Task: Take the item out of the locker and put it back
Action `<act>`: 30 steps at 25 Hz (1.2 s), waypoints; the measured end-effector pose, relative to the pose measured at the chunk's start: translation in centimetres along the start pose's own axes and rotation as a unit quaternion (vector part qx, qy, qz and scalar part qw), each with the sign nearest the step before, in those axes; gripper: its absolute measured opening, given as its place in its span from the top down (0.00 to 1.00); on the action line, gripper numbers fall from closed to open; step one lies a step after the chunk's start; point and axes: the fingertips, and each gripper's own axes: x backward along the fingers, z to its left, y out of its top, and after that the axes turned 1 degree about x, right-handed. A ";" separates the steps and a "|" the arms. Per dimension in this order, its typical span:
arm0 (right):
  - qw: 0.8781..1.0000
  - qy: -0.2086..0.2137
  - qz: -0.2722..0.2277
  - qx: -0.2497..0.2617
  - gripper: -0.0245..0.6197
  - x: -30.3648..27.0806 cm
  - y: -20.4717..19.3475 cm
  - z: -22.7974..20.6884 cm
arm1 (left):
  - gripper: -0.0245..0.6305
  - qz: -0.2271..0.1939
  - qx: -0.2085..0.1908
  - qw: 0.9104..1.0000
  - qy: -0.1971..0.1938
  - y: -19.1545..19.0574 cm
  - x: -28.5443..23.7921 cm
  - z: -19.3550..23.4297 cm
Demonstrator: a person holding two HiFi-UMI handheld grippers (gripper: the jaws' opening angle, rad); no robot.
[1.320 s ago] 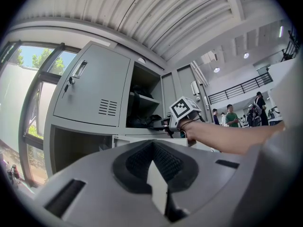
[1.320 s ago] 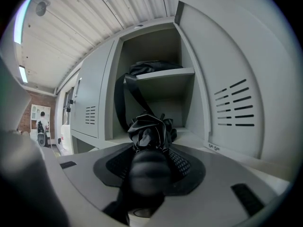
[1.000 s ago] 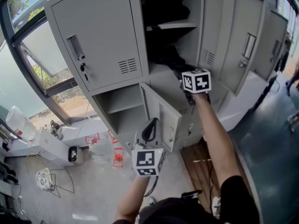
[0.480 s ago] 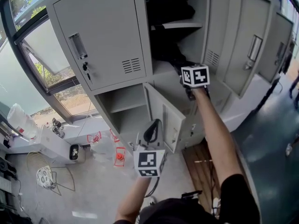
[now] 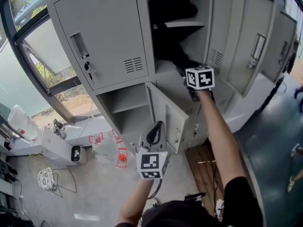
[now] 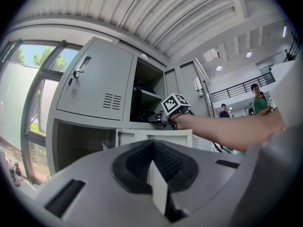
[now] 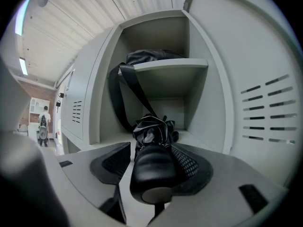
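Umbrella [image 7: 151,126]: probably light, with slippery fabric; its stiff handle at the locker [image 7: 215,103] floor's front edge looked the best hold.
Right gripper [image 7: 154,148]: jaws had just been opening and stood spread around the handle.
Left gripper [image 6: 152,148]: jaws pressed together, empty.

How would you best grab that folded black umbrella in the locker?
By its thick rounded handle, coming level from the locker's open front. The umbrella lies lengthwise with that handle pointing outward. The right gripper is already there, with a jaw on either side of the handle; they have just been opening.
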 end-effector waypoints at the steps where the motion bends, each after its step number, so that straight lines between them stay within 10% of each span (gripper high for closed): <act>1: 1.000 0.001 -0.001 0.000 0.59 0.3 0.0 0.0 | 0.97 0.001 0.000 1.000 0.000 -0.1 0.1 -0.1; 16: 0.999 -0.011 -0.046 -0.006 0.60 8.4 -1.2 0.6 | 0.97 -0.003 0.006 1.000 -0.010 -0.2 1.7 -1.2; 30: 0.995 -0.021 -0.094 -0.039 0.96 20.5 -10.5 5.2 | 0.97 0.011 0.018 1.000 -0.022 -2.8 3.2 -2.4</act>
